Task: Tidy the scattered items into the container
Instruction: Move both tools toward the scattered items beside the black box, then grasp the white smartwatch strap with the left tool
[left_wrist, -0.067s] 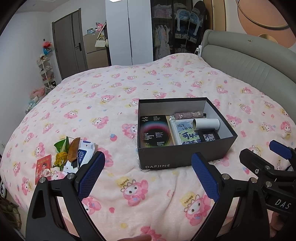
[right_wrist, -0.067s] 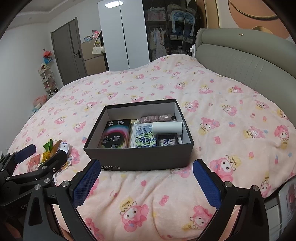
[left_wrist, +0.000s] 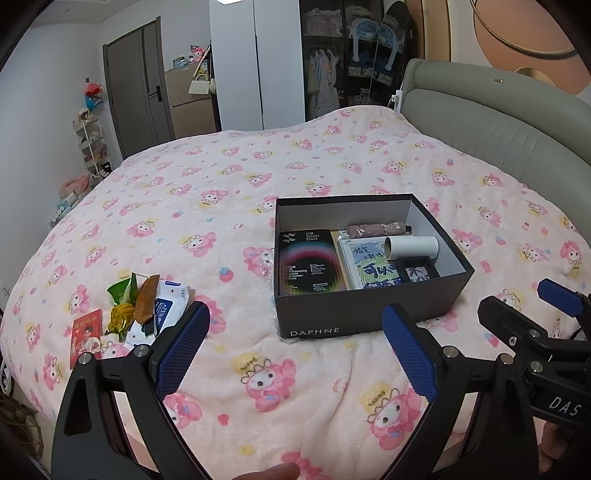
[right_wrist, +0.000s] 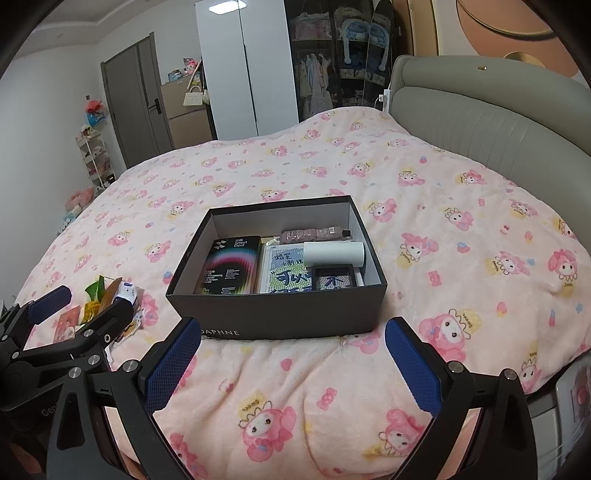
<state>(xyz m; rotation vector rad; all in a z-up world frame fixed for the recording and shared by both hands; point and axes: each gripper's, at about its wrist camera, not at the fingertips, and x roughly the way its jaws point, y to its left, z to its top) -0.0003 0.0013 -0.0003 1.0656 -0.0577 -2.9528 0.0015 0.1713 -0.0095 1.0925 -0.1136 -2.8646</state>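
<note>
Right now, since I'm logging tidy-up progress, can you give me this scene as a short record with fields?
surface: bed with pink cartoon blanket
container: dark open box, lid off, marked DAPHNE
inside box: black packet, white tube, patterned booklet, pinkish pouch, small dark case
left outside: wipes pack, wooden comb, green wrapper, yellow wrapper, red card, piled beside the box
left gripper: open, empty
right gripper: open, empty

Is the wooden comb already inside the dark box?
No, the wooden comb lies on the wipes pack, left of the dark box.
</note>
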